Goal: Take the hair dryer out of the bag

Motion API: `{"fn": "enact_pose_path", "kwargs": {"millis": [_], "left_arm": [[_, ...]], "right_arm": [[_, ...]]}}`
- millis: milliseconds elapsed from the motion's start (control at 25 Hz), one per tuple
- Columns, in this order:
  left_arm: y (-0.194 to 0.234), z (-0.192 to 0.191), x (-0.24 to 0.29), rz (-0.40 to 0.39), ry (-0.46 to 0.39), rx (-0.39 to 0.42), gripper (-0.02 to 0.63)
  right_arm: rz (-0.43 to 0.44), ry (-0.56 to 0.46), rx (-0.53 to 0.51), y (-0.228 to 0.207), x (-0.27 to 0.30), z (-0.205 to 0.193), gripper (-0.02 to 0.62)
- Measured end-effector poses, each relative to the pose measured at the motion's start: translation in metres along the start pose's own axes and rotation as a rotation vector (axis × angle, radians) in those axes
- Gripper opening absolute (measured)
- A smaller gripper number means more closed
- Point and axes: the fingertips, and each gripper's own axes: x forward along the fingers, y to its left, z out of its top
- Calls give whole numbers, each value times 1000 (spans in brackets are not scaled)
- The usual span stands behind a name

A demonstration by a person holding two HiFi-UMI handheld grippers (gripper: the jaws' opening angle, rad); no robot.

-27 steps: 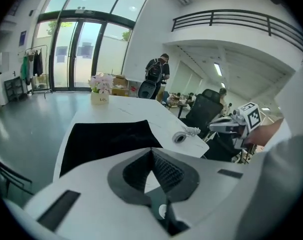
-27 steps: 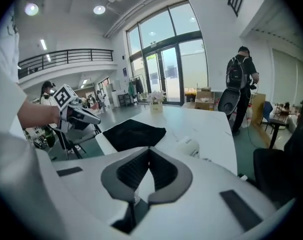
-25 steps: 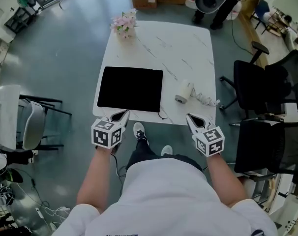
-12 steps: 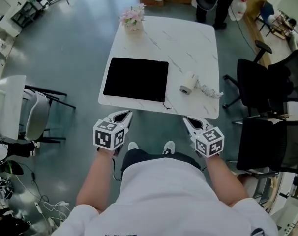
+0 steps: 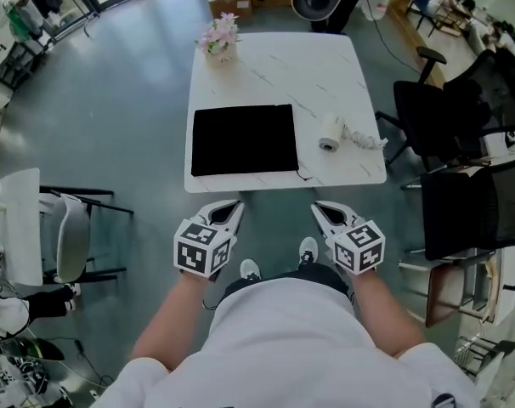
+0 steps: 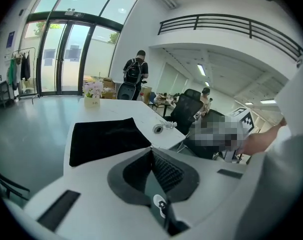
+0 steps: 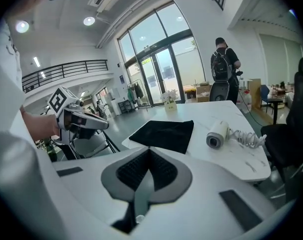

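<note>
A flat black bag [image 5: 245,139] lies on the white marble table [image 5: 279,66], toward its near left. The white hair dryer [image 5: 331,133] lies outside the bag on the table to its right, its coiled cord [image 5: 364,138] trailing further right. My left gripper [image 5: 226,209] and right gripper [image 5: 321,210] hover over the floor short of the table's near edge, both shut and empty. The left gripper view shows the bag [image 6: 106,139] and dryer [image 6: 158,129] ahead of its closed jaws. In the right gripper view the bag [image 7: 166,134] and dryer [image 7: 216,134] lie beyond its closed jaws.
A pot of pink flowers [image 5: 217,39] stands at the table's far left corner. Black office chairs [image 5: 449,134] crowd the table's right side, and a white chair [image 5: 36,219] stands to the left. A person with a backpack [image 7: 224,64] stands beyond the table.
The table's near edge now lies farther from both grippers than a second ago, and the grippers have come closer together. Both stay shut and empty; bag and dryer have not moved.
</note>
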Motion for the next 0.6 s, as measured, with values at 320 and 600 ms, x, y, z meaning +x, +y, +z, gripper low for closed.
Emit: {"fn": "enact_pose_path", "kwargs": {"millis": [320,600], "left_arm": [[4,-23,-25,-97,18,63,15],[-8,-20,-35,-108,-17,51,15]], "right_arm": [[-90,-44,45,47,-12,-13,15],[-105,-57,31,51,-28,-16,15]]}}
